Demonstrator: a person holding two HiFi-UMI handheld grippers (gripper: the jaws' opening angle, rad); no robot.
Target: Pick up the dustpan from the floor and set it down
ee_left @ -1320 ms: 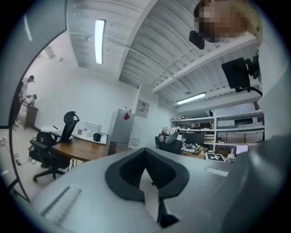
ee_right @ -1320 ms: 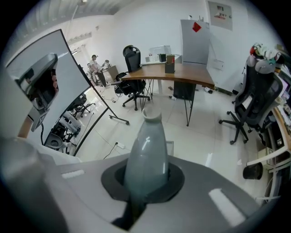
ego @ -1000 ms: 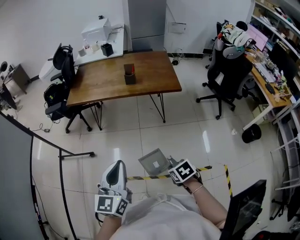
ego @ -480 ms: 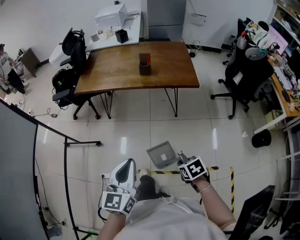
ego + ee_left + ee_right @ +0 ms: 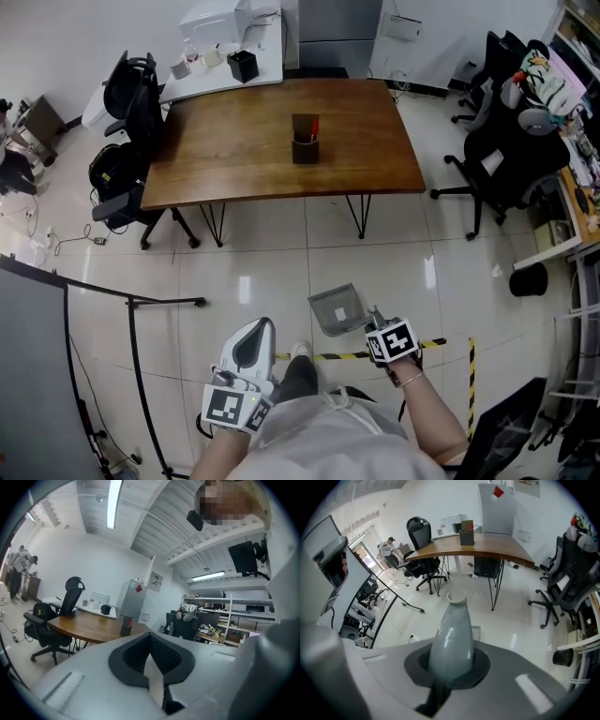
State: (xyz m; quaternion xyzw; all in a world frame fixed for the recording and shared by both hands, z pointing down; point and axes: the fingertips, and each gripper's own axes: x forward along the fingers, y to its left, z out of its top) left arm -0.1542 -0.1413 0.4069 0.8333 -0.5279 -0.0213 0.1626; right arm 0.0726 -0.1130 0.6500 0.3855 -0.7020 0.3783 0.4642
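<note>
Saw little of the dustpan in the right gripper view beyond its pale handle, with the pan almost wholly behind it. Could not see that handle's end in the head view, tucked under the right gripper, nor the jaws there, covered from above. Could not tell what stood in the dark holder on the counter: too small. Found the black rack and the monitor cut off at the bottom edge.

You get no legible words, brands or numbers here; the cube on your left tool shows only a black-and-white square marker, likewise your right tool; the red diamond sticker on the grey cabinet shows nothing you can read
</note>
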